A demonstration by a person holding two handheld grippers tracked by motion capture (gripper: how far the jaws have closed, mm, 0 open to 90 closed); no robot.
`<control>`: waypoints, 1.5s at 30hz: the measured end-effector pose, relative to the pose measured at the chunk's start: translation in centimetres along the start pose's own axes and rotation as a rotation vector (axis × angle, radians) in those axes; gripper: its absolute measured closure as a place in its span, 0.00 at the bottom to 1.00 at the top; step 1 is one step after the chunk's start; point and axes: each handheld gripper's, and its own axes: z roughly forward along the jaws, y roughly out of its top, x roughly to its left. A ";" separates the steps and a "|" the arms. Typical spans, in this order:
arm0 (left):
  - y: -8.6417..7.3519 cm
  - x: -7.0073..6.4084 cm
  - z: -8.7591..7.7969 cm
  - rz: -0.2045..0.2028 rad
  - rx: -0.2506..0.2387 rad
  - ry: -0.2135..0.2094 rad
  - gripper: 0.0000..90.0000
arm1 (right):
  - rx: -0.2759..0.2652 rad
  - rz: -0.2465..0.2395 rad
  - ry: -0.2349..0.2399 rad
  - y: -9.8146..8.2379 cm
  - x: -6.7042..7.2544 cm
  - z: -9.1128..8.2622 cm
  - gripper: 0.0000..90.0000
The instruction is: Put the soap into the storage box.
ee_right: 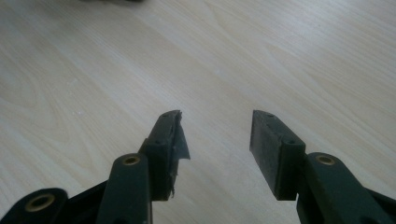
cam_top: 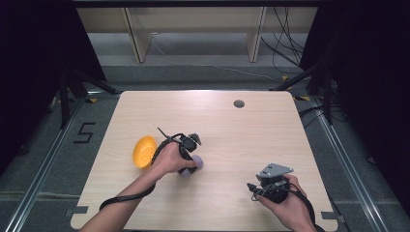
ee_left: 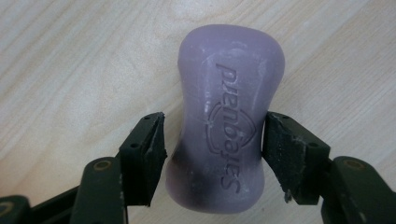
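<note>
Our left hand-held gripper (ee_left: pixel 212 140) is open around the purple soap (ee_left: pixel 226 116) on the tabletop (ee_left: pixel 70 70), not squeezing yet, so lifting comes next.

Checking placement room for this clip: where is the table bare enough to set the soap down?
Bare wood spans the far half of the table up to the grommet hole, and the middle strip between soap and right gripper. It is crowded around the yellow bowl and left gripper.

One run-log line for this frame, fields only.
left hand-held gripper: open, straddling purple waisted soap bar, small gaps | right hand-held gripper: open, empty | orange plastic bowl: on its side, wooden table
</note>
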 end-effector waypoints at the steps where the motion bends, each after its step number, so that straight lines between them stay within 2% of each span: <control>1: 0.1 0.0 0.0 0.009 0.008 -0.002 0.43 | 0.002 0.011 0.002 0.0 0.1 0.0 0.60; 5: 0.1 0.0 0.3 0.010 0.004 -0.005 0.43 | 0.004 0.012 0.002 0.0 0.1 0.0 0.59; 7: 0.2 0.0 0.3 0.010 0.021 -0.013 0.44 | 0.001 -0.009 -0.001 0.0 0.0 0.1 0.59; 11: 0.1 0.0 0.6 0.003 0.017 -0.012 0.45 | 0.003 -0.011 0.001 0.0 0.0 0.1 0.59; 13: 0.2 0.1 0.7 0.011 0.035 -0.015 0.45 | 0.004 -0.013 0.000 0.0 0.0 0.1 0.59; 21: 0.2 0.0 1.0 0.008 0.043 -0.013 0.48 | 0.003 -0.005 0.000 -0.1 -0.1 0.0 0.59; 25: 0.3 -0.1 1.1 0.016 0.040 -0.005 0.48 | 0.005 -0.005 0.001 -0.1 0.0 0.0 0.59; 26: 0.4 0.2 1.1 0.057 0.043 0.006 0.49 | 0.005 -0.007 0.000 -0.1 -0.1 0.0 0.59; 27: 0.3 -0.1 1.1 0.024 0.041 -0.001 0.49 | 0.005 -0.007 0.001 -0.1 -0.1 0.0 0.59; 33: 0.3 -0.2 1.1 0.039 0.047 0.009 0.50 | 0.005 -0.011 0.001 -0.1 -0.1 0.0 0.59; 37: 0.2 -0.7 1.2 0.045 0.027 0.028 0.51 | 0.006 -0.007 0.002 -0.1 0.0 0.0 0.59; 38: 0.3 -0.6 1.1 0.086 0.031 0.043 0.52 | 0.006 -0.006 0.003 -0.1 0.0 0.0 0.59; 43: 0.2 -0.5 1.0 0.073 0.025 0.033 0.52 | 0.006 -0.008 0.003 -0.1 0.0 0.0 0.59; 44: 0.1 -0.7 1.1 0.041 0.018 0.025 0.52 | 0.007 -0.012 0.003 -0.1 0.0 0.0 0.59; 45: 0.1 -0.5 1.0 0.070 0.016 0.031 0.52 | 0.004 -0.017 0.002 -0.1 0.0 0.0 0.59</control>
